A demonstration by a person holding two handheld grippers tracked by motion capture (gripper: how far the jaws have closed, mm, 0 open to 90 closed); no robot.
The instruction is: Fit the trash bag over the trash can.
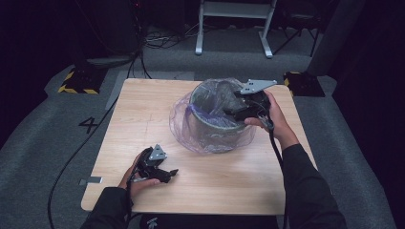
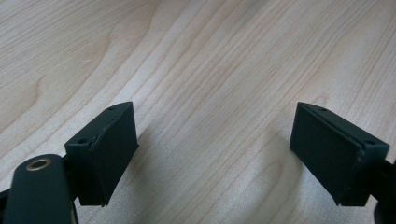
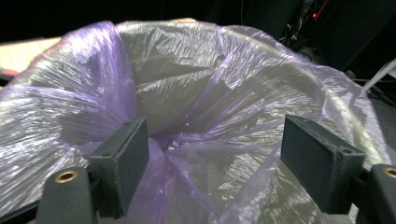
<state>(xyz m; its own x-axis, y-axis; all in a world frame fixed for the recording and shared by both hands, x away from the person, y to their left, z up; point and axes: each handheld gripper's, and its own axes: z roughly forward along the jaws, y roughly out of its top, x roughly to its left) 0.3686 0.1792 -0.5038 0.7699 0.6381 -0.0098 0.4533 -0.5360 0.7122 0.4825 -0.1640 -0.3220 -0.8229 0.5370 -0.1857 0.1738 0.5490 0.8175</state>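
— Right tool (image 1: pixel 239 112) first: where is it, and how do its jaws stand?

— It hangs over the right side of the bin's mouth, tipped down into it. In the right gripper view the jaws stand wide apart with nothing clamped between them; the purple bin liner (image 3: pixel 196 116) sags just beyond, bunched into folds toward the middle.

— Why hold it there?

— My guess is that the liner hasn't been pushed fully down yet. Open jaws above the slack plastic suit either pressing it in or pinching a fold to tug it straight.

— And the bin itself?

— A round grey bin (image 1: pixel 212 125) stands on the far right part of the wooden bench (image 1: pixel 143 119). The liner is draped over its rim and billows down the outside, loosest on the left, so it looks only roughly seated.

— The left tool (image 1: pixel 162 174)?

— Resting low at the near left of the bench, well apart from the bin. Its jaws are also spread, with bare wood between them. It seems parked out of the way, ready to steady the bin if needed.
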